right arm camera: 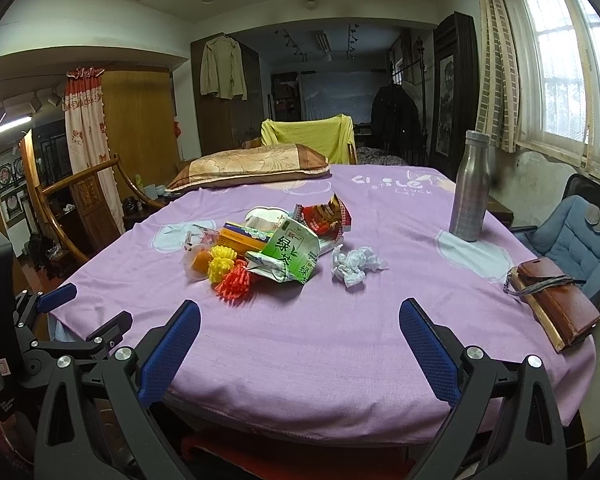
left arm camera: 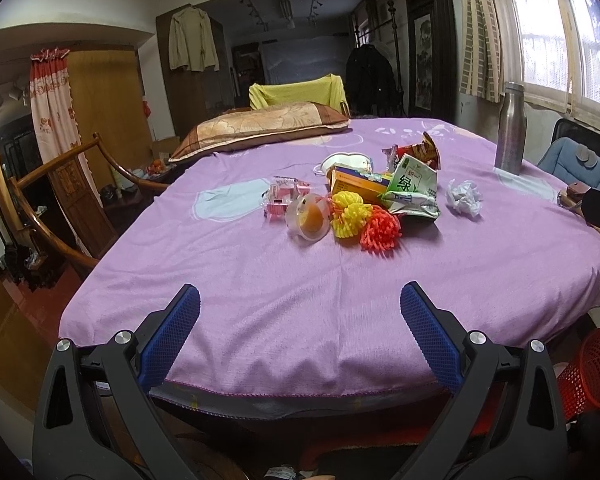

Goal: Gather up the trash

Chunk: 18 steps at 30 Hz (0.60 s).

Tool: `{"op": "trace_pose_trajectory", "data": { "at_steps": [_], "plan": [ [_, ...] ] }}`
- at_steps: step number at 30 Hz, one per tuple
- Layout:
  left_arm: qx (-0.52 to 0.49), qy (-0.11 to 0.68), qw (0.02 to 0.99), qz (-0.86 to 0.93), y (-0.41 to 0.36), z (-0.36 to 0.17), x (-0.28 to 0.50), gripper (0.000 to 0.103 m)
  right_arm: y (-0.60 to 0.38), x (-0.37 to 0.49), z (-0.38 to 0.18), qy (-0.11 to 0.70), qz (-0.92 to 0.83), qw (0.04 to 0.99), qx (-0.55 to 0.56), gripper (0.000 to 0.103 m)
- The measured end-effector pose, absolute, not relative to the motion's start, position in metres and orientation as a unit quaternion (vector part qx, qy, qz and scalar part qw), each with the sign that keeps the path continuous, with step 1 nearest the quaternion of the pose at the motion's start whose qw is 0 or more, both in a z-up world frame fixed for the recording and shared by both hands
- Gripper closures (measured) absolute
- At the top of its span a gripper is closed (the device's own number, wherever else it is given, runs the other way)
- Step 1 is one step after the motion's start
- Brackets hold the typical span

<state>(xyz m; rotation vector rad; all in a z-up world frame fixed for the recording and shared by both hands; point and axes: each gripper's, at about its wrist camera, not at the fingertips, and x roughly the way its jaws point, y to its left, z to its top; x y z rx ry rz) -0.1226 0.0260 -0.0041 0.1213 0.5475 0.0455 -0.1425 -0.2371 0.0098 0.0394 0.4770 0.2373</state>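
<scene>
Basically we see the table (left arm camera: pixel 300 280) under its purple cloth (right arm camera: pixel 300 340) filling both views, near edge right below our fingers. Pillow (left arm camera: pixel 260 128) sits at the far side, well beyond the fingers. Metal bottle (right arm camera: pixel 470 188) stands upright ahead-right of the right gripper (right arm camera: pixel 300 320), apart from the trash. Brown wallet (right arm camera: pixel 556 304) lies at the right table edge, just right of the right-side finger. Red basket (left arm camera: pixel 588 372) shows below the table edge, right of the left gripper (left arm camera: pixel 300 304).

Trash pile sits mid-table, straight ahead of both grippers, well apart from the fingertips: green carton (right arm camera: pixel 290 256) crushed, leaning on an orange box (left arm camera: pixel 360 186); red snack wrapper (right arm camera: pixel 326 218) behind the carton; crumpled paper (right arm camera: pixel 354 266) just right of the carton, separate; clear cup (left arm camera: pixel 308 216) tipped on its side at the left; yellow mesh ball (left arm camera: pixel 350 210) touching red mesh ball (left arm camera: pixel 380 232) at the near side.

Both grippers: 2 blue fingers spread wide, nothing between them, hovering at the near table edge.
</scene>
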Motion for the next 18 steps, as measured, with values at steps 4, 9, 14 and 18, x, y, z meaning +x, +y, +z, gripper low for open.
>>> {"op": "trace_pose_trajectory", "data": {
  "at_steps": [4, 9, 14, 18],
  "plan": [
    [0.059, 0.283, 0.957, 0.021, 0.026, -0.012, -0.113, 0.007, -0.239, -0.131, 0.003, 0.246, 0.117, 0.962, 0.021, 0.006],
    [0.061, 0.301, 0.951, 0.022, 0.023, -0.022, -0.097, 0.007, -0.236, -0.108, -0.009, 0.267, 0.129, 0.955, 0.023, 0.006],
    [0.071, 0.318, 0.945, 0.039, 0.024, -0.033, -0.076, 0.007, -0.22, -0.079, -0.021, 0.29, 0.153, 0.945, 0.012, 0.006],
    [0.07, 0.329, 0.94, 0.054, 0.03, -0.039, -0.06, 0.007, -0.2, -0.049, -0.026, 0.303, 0.176, 0.937, 0.0, 0.006]
  ]
}}
